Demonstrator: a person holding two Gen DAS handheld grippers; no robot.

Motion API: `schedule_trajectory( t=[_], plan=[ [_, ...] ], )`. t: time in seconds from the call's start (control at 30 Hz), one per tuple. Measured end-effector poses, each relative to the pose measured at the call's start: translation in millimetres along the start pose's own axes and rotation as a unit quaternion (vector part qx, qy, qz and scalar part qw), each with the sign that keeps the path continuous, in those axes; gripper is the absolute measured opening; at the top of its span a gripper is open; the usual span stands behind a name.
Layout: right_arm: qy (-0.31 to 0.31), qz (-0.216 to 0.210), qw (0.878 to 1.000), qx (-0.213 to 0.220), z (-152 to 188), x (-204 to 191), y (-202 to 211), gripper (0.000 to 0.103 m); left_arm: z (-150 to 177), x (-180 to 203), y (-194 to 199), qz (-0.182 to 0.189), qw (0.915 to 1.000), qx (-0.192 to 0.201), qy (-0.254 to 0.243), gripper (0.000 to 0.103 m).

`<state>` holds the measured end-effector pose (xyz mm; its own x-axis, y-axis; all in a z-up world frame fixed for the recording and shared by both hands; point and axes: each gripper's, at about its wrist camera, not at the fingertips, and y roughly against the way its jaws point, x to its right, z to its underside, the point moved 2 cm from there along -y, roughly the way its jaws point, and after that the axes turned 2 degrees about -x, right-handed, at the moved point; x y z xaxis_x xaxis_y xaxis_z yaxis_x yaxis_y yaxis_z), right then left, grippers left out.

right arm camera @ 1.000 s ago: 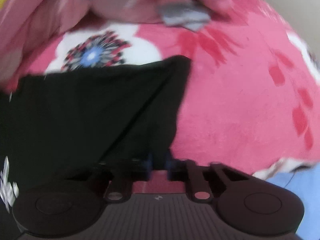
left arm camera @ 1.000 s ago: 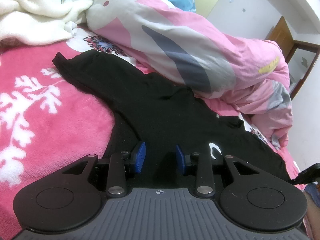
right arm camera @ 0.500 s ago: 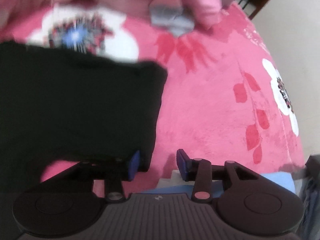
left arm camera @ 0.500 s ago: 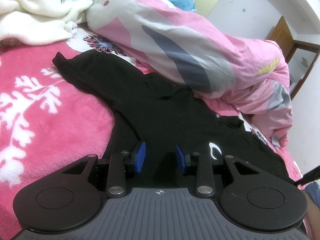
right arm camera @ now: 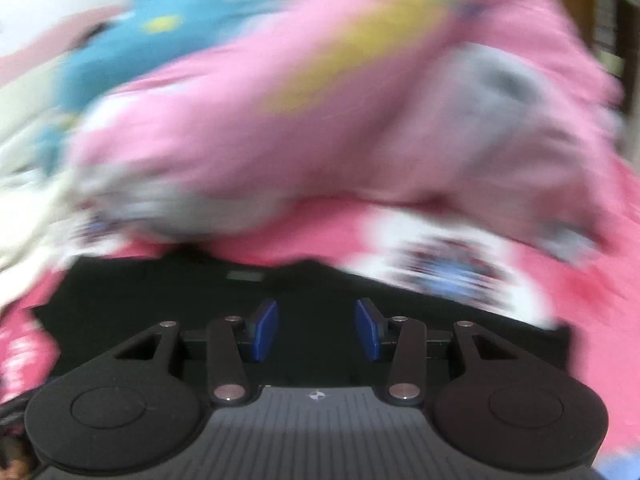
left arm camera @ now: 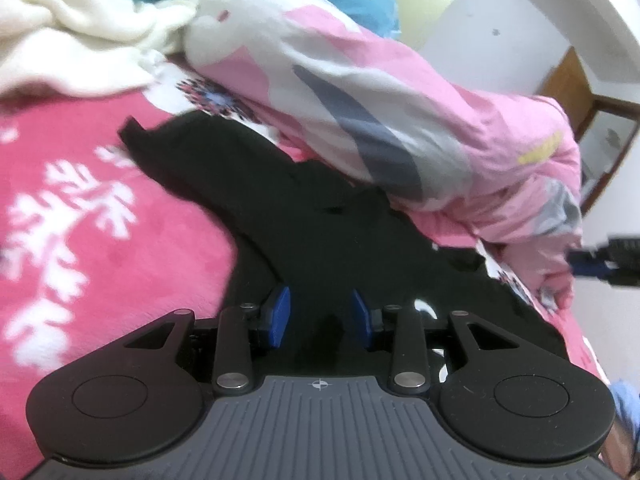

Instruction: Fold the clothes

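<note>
Pink fleece blanket (left arm camera: 80,208) with white snowflake print covers the bed; a rumpled pink quilt (left arm camera: 380,112) is heaped along its far side. Black garment (left arm camera: 320,240) lies spread on the blanket against the quilt's edge, one sleeve reaching away, cloth mostly flat with soft creases and a small white mark near its hem. Left gripper (left arm camera: 320,316) sits low over the garment, fingers parted, nothing between them. Right gripper (right arm camera: 316,328) likewise released above black cloth; the view is smeared, so probably mid-swing. For a clean fold: pinch one layer at an edge, lift evenly, keep clear of the quilt.
</note>
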<state>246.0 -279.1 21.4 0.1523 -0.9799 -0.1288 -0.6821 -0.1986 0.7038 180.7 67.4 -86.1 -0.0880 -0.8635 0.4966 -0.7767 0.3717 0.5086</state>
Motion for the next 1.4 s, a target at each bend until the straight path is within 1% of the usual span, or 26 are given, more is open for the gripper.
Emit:
schedule_trajectory(
  t=[0.07,0.13,0.2,0.27,0.3,0.33,0.37,0.43,0.5,0.57,0.6,0.7,0.77,0.8,0.83,0.87,0.93,0.97,1.1,1.13,1.3,1.33,1.37,1.4],
  plan=[
    [0.028,-0.054,0.998,-0.002,-11,-45,-17,0.046,-7,3,16,-0.021,0.9998,0.002,0.003,0.037],
    [0.049,-0.092,0.995,-0.003,-17,-82,-31,0.046,-13,1,29,-0.047,0.9986,0.001,0.026,0.038],
    [0.065,-0.123,0.99,-0.002,-24,-113,-42,0.046,-26,-4,29,-0.076,0.9961,0.006,0.044,0.038],
    [0.076,-0.144,0.987,0.005,-30,-135,-48,0.046,-39,-9,28,-0.105,0.9924,0.012,0.063,0.041],
    [0.082,-0.155,0.985,0.008,-33,-147,-51,0.046,-45,-11,28,-0.119,0.9901,0.015,0.072,0.044],
    [0.085,-0.162,0.983,0.007,-35,-155,-54,0.046,-52,-13,28,-0.134,0.9875,0.018,0.082,0.05],
    [0.088,-0.168,0.982,0.004,-37,-162,-57,0.046,-56,-17,23,-0.145,0.9851,0.021,0.09,0.052],
    [0.089,-0.185,0.979,-0.012,-41,-177,-68,0.046,-61,-30,2,-0.161,0.981,0.025,0.106,0.052],
    [0.089,-0.201,0.975,-0.033,-45,-191,-78,0.046,-61,-45,-17,-0.182,0.9743,0.028,0.129,0.051],
    [0.094,-0.215,0.971,-0.055,-49,-208,-90,0.047,-61,-57,-28,-0.189,0.9702,0.033,0.149,0.047],
    [0.102,-0.22,0.968,-0.068,-50,-219,-98,0.047,-62,-61,-31,-0.19,0.9693,0.042,0.15,0.046],
    [0.116,-0.222,0.963,-0.098,-51,-249,-130,0.049,-64,-67,-36,-0.197,0.9677,0.065,0.142,0.044],
    [0.113,-0.221,0.962,-0.116,-51,-267,-155,0.049,-63,-69,-39,-0.204,0.967,0.075,0.133,0.038],
    [0.112,-0.219,0.961,-0.124,-52,-275,-168,0.049,-62,-69,-40,-0.207,0.9666,0.079,0.129,0.037],
    [0.111,-0.217,0.961,-0.132,-54,-283,-180,0.049,-60,-70,-40,-0.209,0.9662,0.083,0.125,0.032],
    [0.112,-0.212,0.961,-0.139,-56,-291,-192,0.049,-59,-70,-40,-0.212,0.9659,0.087,0.121,0.026],
    [0.117,-0.199,0.961,-0.153,-60,-305,-214,0.049,-57,-72,-39,-0.214,0.9652,0.091,0.12,0.022],
    [0.119,-0.191,0.961,-0.162,-61,-310,-224,0.049,-56,-72,-38,-0.214,0.9647,0.092,0.122,0.018],
    [0.125,-0.159,0.959,-0.197,-64,-330,-262,0.049,-56,-72,-39,-0.215,0.964,0.096,0.123,0.014],
    [0.125,-0.152,0.959,-0.206,-64,-332,-269,0.048,-55,-72,-39,-0.215,0.9641,0.097,0.121,0.012],
    [0.129,-0.135,0.959,-0.214,-57,-329,-278,0.031,-53,-70,-40,-0.211,0.9657,0.101,0.114,0.007],
    [0.129,-0.132,0.959,-0.215,-56,-329,-279,0.023,-53,-70,-40,-0.209,0.9661,0.102,0.111,0.005],
    [0.126,-0.131,0.96,-0.211,-56,-326,-279,0.01,-52,-69,-39,-0.207,0.9668,0.105,0.107,0.004],
    [0.119,-0.134,0.962,-0.207,-57,-322,-278,0.006,-52,-67,-38,-0.203,0.9677,0.109,0.102,0.003]
  ],
)
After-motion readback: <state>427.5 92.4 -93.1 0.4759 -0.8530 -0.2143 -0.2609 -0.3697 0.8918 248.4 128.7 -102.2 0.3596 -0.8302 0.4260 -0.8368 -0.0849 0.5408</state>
